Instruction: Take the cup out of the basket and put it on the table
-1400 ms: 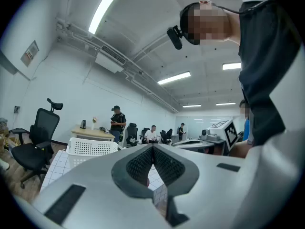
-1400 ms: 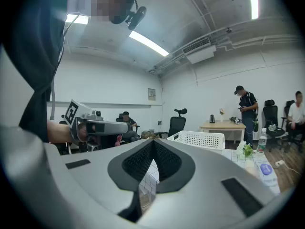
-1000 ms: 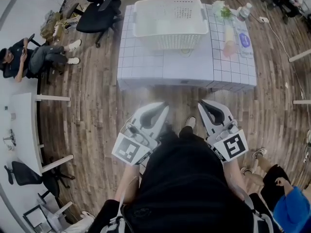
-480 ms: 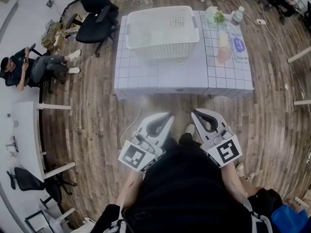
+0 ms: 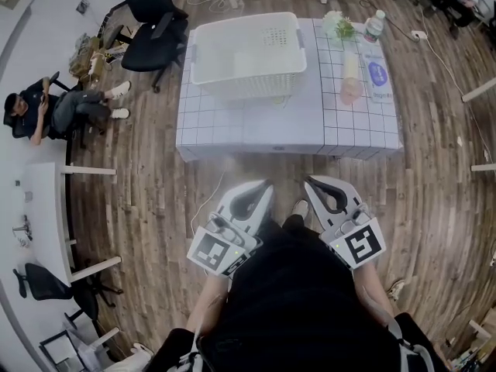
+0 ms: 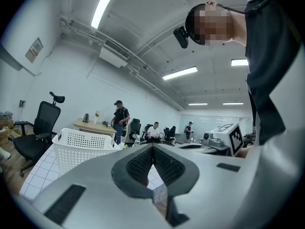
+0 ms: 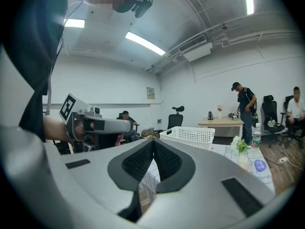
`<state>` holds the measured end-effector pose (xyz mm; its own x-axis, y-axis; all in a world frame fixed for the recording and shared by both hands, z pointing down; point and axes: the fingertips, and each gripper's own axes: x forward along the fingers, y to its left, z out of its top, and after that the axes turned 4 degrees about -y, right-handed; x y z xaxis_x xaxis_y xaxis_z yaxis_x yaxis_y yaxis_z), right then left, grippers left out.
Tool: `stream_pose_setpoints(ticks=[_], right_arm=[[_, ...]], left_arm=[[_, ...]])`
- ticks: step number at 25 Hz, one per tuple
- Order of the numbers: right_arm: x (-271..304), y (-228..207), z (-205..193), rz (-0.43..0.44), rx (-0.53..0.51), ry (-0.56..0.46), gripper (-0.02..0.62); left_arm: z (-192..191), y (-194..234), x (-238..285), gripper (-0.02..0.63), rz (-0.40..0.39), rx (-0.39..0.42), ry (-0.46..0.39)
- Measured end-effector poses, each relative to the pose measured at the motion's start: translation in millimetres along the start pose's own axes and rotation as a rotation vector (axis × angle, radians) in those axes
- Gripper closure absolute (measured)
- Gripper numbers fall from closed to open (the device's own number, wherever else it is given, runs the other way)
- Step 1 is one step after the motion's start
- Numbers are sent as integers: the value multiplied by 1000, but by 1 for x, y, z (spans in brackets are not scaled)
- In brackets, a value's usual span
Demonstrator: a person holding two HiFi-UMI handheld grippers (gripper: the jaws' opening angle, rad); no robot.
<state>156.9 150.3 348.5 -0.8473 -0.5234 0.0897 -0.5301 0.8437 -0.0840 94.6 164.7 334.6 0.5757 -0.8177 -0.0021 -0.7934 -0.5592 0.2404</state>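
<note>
Upper centre of the head view: table (image 5: pixel 287 122), with the basket (image 5: pixel 244 53) on its upper-left part. The cup cannot be made out inside it. Lower centre: left gripper (image 5: pixel 262 184) and right gripper (image 5: pixel 310 181), each with jaws closed together on nothing, well apart from the table.

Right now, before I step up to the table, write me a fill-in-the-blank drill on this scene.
On the gridded table stands a white ___. The left tongs and right tongs are both ___. They hang over the wooden ___, short of the table. The office chair beside the table is ___.
Missing words: basket; shut; floor; black.
</note>
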Motion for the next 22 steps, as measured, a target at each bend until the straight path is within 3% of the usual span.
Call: stream_pose_setpoints(ticks=[6,12,22], right_arm=[[4,-2,8,43,3,-5,578],[29,-7,17,65,-7,-19,579],[80,-14,41,6,-55,-52,578]], left_arm=[[0,-5,8,595,20,16,6],[11,17,19,595,47,74,-9],[35,57,34,595,-24,72,-59]])
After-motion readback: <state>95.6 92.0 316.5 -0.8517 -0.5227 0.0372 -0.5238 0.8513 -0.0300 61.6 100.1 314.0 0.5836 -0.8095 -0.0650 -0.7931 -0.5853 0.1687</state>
